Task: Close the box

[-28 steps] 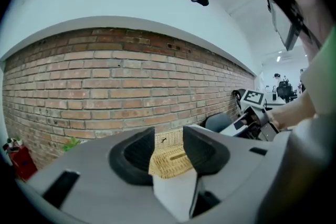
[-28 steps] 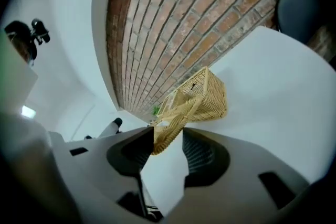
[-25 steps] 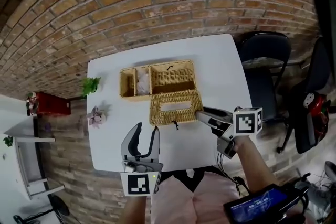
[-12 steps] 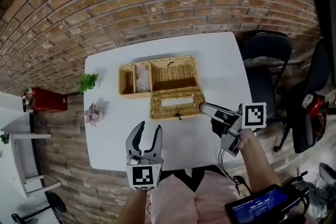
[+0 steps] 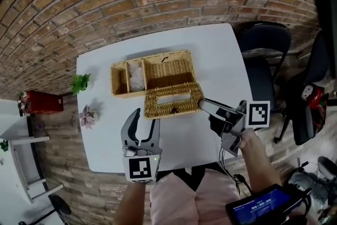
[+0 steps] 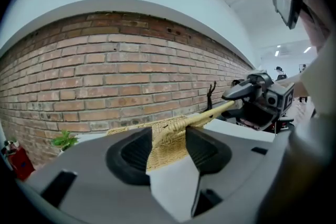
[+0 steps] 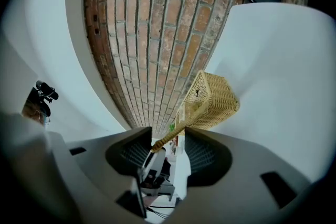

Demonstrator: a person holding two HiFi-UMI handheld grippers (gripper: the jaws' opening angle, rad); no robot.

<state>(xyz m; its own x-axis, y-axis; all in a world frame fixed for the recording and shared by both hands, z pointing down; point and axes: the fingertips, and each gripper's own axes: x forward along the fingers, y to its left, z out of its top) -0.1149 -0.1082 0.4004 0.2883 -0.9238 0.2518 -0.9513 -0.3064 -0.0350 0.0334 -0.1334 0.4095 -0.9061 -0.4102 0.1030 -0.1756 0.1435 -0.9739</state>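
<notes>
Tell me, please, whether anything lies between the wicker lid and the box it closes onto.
Nothing visible does. The lid adjoins the front edge of the box, and the large compartment behind it looks empty.

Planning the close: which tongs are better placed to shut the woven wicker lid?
Likely the right tongs: opening, they straddle the wicker lid's right edge; the left tongs, also opening, grip nothing near its corner.

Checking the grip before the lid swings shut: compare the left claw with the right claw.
The left claw points away from the person; the right claw points sideways, leftward. The left claw straddles the wicker lid's near-left corner; the right claw straddles its right end. Both are opening, with the lid's edge between the jaws, and neither is visibly clamping.
</notes>
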